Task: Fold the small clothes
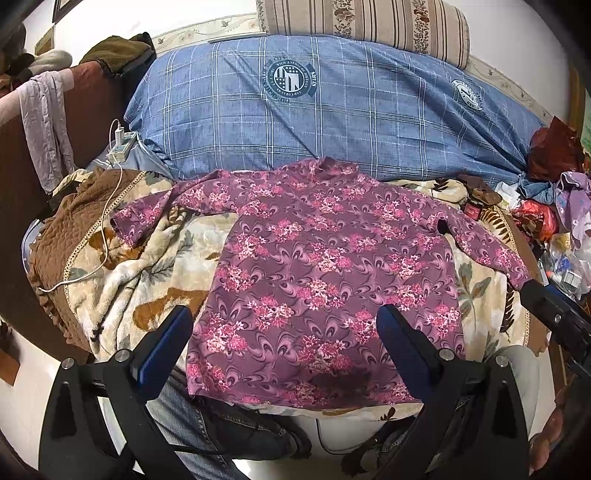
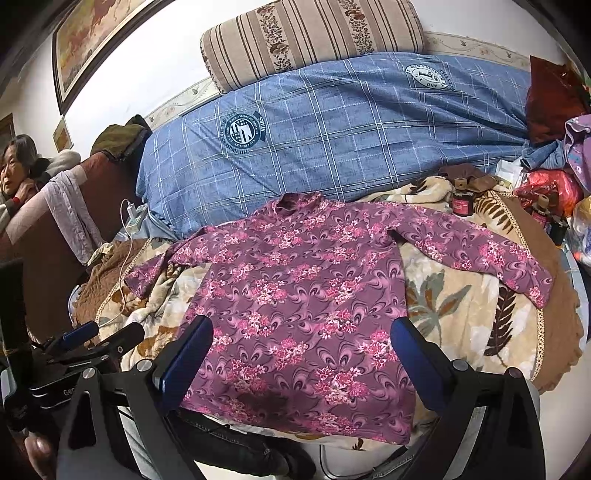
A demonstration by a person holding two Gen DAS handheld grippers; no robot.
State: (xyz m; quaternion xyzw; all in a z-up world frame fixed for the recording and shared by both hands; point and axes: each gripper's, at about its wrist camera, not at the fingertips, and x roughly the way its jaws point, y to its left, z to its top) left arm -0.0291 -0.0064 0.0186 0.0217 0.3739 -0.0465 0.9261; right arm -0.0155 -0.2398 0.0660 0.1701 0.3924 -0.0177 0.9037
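Note:
A purple long-sleeved top point(image 1: 317, 258) with pink flowers lies flat on a beige leaf-print blanket point(image 1: 147, 266), collar toward the blue quilt, both sleeves spread out, hem at the near bed edge. My left gripper point(image 1: 284, 317) hovers open above the lower half of the top, holding nothing. In the right wrist view the same top point(image 2: 306, 291) fills the middle, and my right gripper point(image 2: 301, 332) is open above it, empty. The right gripper's fingers point(image 1: 546, 299) show at the right edge of the left view; the left gripper point(image 2: 99, 338) shows at the lower left of the right view.
A folded blue plaid quilt point(image 1: 332, 110) and striped bolster point(image 1: 369, 26) lie behind the top. A white charger and cable point(image 1: 118, 147) trail at the left. Small red jars point(image 2: 461, 201) and a heap of bags and clothes point(image 2: 554, 177) crowd the right. A person point(image 2: 18, 173) sits far left.

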